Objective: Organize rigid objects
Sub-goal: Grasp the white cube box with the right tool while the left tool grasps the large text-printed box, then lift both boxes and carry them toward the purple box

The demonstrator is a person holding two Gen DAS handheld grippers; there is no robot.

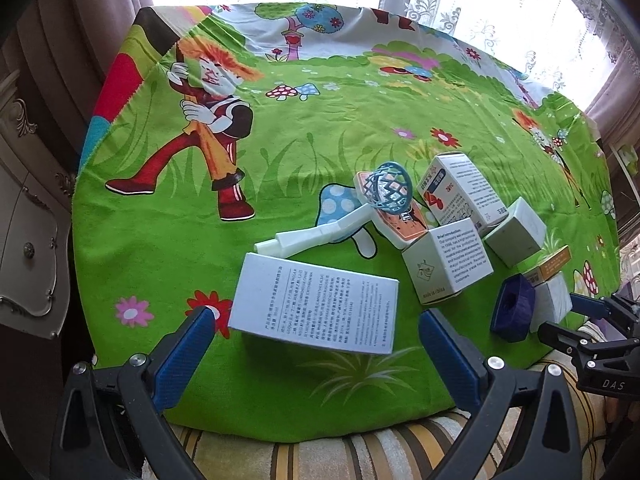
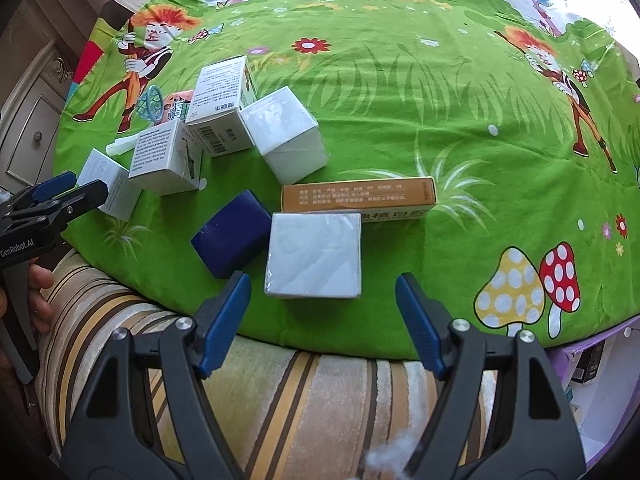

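Worktop cloth [image 1: 360,92]: a bright green cartoon sheet covers the worktop; everything to be sorted sits bunched at the near edge, the far part bare, probably because the pile has not yet been spread into order.
Flat printed box [image 1: 316,306]: the largest box, lying on its broad face directly ahead of the left gripper [image 1: 316,344], whose jaws stand released, one on each side of its near end without touching. That line-up suggests this box is the left hand's first pick.
Long orange box [image 2: 358,198]: lies flat, lengthways across the right view, touching the back edge of the plain white box [image 2: 314,254].
Plain white box: flat, just ahead of the right gripper [image 2: 322,296], whose jaws are also released and wide apart, framing it; likely the right hand's target.
White cube [image 2: 286,138]: tipped on an edge, leaning beside the barcode carton [image 2: 218,104], a loose heap rather than a stack.
English-text carton [image 1: 448,266]: upright, near the cluster's middle.
Blue block [image 2: 232,236]: tilted, just beside the plain white box's left side.
White scoop with blue net [image 1: 332,226]: handle on the cloth, net head propped on a rounded orange-printed pack [image 1: 400,220].
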